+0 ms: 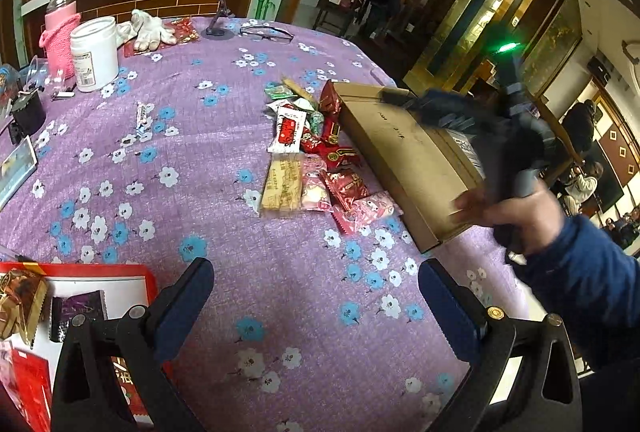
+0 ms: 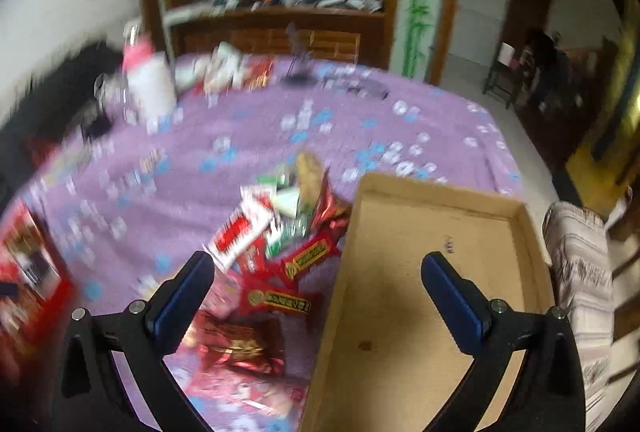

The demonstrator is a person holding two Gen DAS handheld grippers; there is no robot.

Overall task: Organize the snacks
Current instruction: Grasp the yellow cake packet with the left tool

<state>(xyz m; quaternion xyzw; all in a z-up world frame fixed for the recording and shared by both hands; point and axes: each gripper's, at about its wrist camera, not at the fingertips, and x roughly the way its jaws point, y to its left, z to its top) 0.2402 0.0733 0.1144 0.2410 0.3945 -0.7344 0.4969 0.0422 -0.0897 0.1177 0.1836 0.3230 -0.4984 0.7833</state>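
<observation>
The purple flowered tablecloth (image 1: 208, 159) fills my view. My cardboard tray (image 2: 404, 272) sits tilted at its right edge, the snack pile (image 1: 316, 159) spilled just beside it. My right tongs (image 2: 316, 278) gape over the tray's edge, holding nothing. My left tongs (image 1: 316, 284) gape too, over bare cloth.

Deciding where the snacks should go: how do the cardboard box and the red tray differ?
The cardboard box is plain brown and looks empty; the red tray has a red rim, white floor, and holds wrapped snacks. The box sits beside the snack pile; the tray lies apart. Both are shallow and open-topped.
</observation>
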